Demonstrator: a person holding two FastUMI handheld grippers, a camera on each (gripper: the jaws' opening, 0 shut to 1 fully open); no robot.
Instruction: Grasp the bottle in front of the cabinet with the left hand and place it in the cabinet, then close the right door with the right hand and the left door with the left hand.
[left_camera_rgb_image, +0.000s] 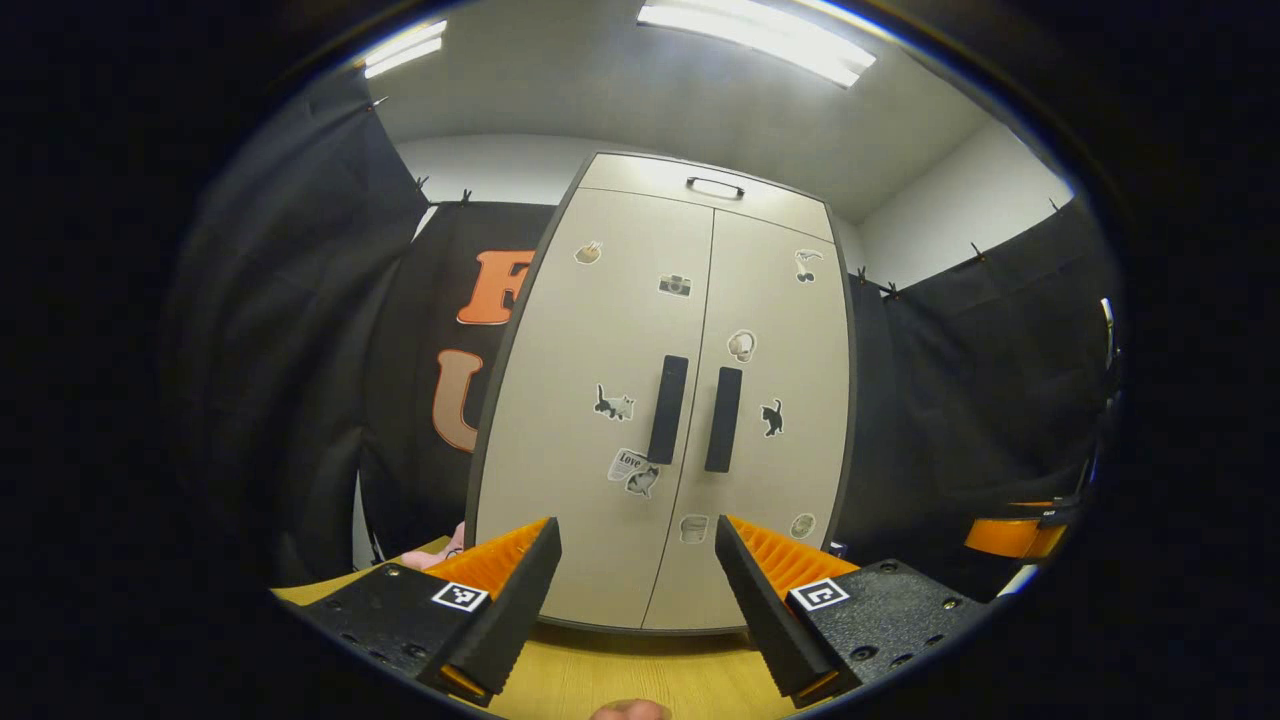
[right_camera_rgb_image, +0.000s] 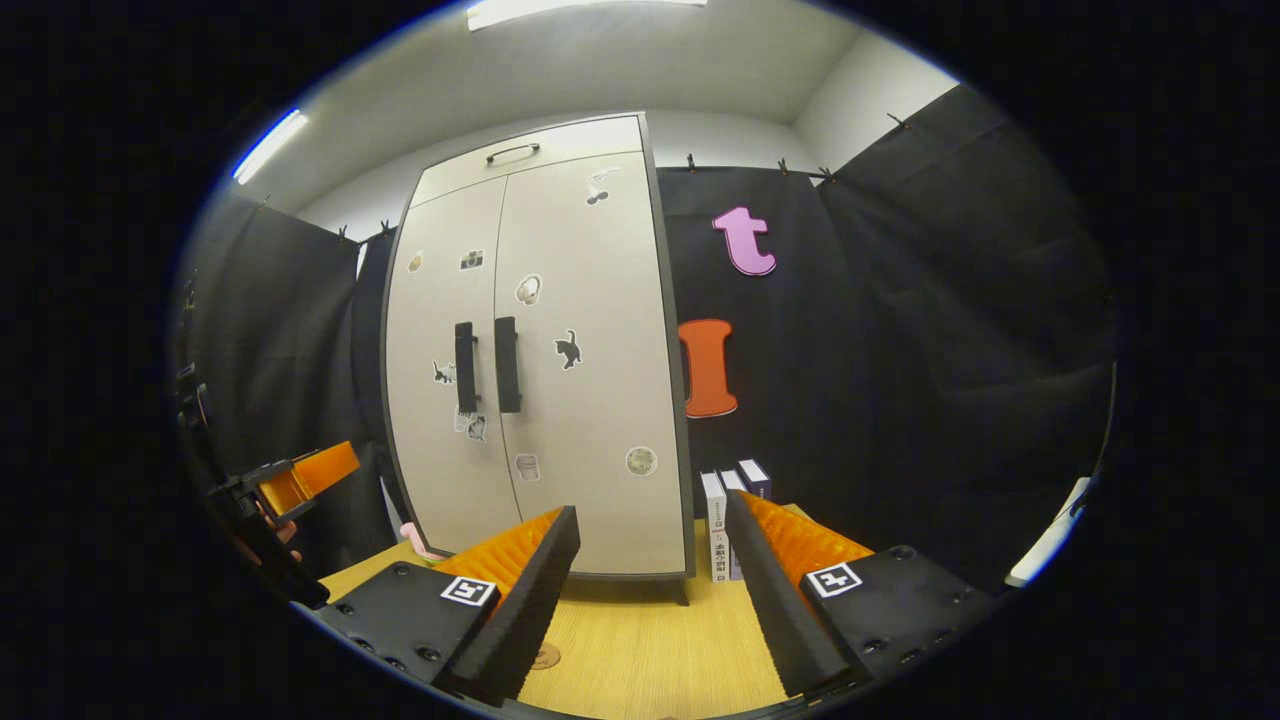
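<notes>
Black-curtained booth: beige two-door cabinet (left_camera_rgb_image: 665, 400) stands closed on the wooden table (right_camera_rgb_image: 640, 650); both grippers' (left_camera_rgb_image: 637, 600) (right_camera_rgb_image: 655, 600) jaws gape empty, apparently finished.

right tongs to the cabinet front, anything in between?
Just bare wooden tabletop between the open right tongs and the closed cabinet, seen in the right gripper view. Some books stand to the cabinet's side, off that line.
</notes>
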